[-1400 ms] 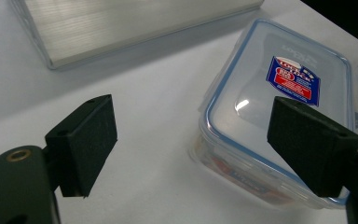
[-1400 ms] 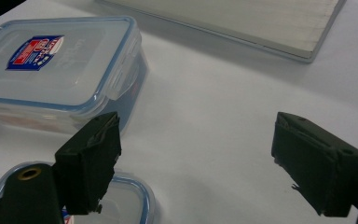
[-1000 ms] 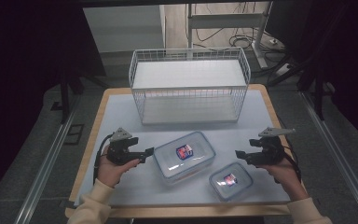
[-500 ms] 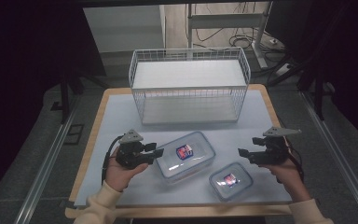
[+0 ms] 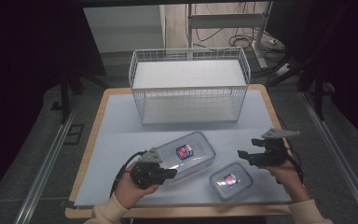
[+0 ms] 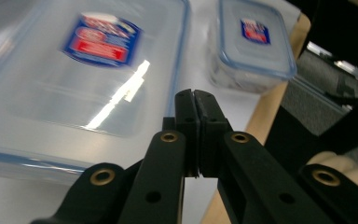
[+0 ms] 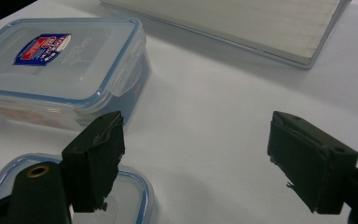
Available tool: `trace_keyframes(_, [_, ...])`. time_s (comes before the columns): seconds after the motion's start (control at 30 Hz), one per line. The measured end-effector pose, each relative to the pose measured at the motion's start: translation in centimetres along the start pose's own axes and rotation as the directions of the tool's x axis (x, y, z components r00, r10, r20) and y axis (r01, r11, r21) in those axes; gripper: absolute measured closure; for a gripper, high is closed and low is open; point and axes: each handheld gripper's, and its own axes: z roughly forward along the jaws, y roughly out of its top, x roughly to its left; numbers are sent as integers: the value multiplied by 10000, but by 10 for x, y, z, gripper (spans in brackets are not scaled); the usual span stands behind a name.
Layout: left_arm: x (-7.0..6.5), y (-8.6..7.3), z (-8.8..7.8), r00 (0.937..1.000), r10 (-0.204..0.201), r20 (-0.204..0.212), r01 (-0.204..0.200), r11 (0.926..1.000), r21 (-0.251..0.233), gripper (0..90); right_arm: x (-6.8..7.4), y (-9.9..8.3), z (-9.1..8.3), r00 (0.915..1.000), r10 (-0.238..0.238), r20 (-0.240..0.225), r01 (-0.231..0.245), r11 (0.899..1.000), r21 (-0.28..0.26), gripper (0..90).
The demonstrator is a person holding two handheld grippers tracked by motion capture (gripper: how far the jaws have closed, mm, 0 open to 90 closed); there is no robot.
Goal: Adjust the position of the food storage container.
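The left claw has just been closing and is now clenched on nothing, its tip at the near left edge of the large clear plastic box with the blue-rimmed lid, which lies just to its right on the white-covered counter. The box's long axis runs from near left to far right. The right claw hangs released beyond the smaller clear lidded box, so the left hand is nearer the large one.

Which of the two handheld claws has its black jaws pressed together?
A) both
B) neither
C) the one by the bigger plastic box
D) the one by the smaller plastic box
C: the left gripper by the large container has its jaws shut with nothing between, while the right gripper stands open.
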Motion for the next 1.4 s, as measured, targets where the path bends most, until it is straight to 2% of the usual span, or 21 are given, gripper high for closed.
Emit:
trace_keyframes(0.17, [-9, -5, 12, 9998, 181, 102, -185, 9989, 440, 892, -1, -1, 1, 10000, -48, 82, 48, 10000, 67, 186])
trace_keyframes(0.3, [-15, -13, 30, 9996, 282, 90, -290, 9935, 1100, 897, -3, -3, 1, 9999, -5, 173, 3, 9999, 118, 186])
trace_keyframes(0.43, [-15, -18, 37, 9994, 308, -168, -282, 9899, 1390, 899, -3, -3, 1, 9998, -16, 196, 14, 9999, 115, 186])
trace_keyframes(0.47, [-13, -21, 39, 9989, 291, -365, -233, 9884, 1504, 899, -3, -3, 1, 9998, -10, 207, 7, 9999, 140, 186])
trace_keyframes(0.63, [-5, -23, 37, 9975, 134, -694, -34, 9897, 1428, 899, -3, -4, 3, 9997, -41, 249, 35, 9997, 223, 187])
trace_keyframes(0.77, [2, -24, 36, 9993, -108, -353, 158, 9893, 1449, 900, -3, -4, 3, 9996, -53, 281, 46, 9997, 226, 186])
trace_keyframes(0.87, [3, -24, 35, 9993, -83, -376, 137, 9889, 1476, 900, -4, -4, 2, 9996, -38, 297, 32, 9997, 228, 186])
trace_keyframes(1.03, [16, -25, 28, 9975, -230, -670, 316, 9909, 1309, 900, -4, -4, 2, 9995, -40, 310, 33, 9997, 232, 186])
trace_keyframes(1.07, [25, -27, 25, 9958, -392, -828, 491, 9914, 1211, 900, -4, -4, 2, 9995, -71, 319, 63, 9997, 245, 187])
trace_keyframes(1.17, [36, -28, 22, 9939, -704, -844, 790, 9915, 1033, 900, -4, -4, 3, 9995, -87, 312, 78, 9996, 263, 186])
trace_keyframes(1.27, [42, -28, 21, 9920, -755, -1015, 860, 9909, 1036, 900, -4, -4, 4, 9994, -104, 319, 94, 9995, 297, 186])
trace_keyframes(1.33, [51, -27, 21, 9891, -949, -1127, 1061, 9896, 972, 900, -3, -5, 5, 9994, -135, 320, 124, 9994, 337, 186])
trace_keyframes(1.4, [57, -27, 21, 9875, -940, -1264, 1063, 9898, 948, 900, -3, -5, 5, 9993, -147, 342, 134, 9993, 362, 187])
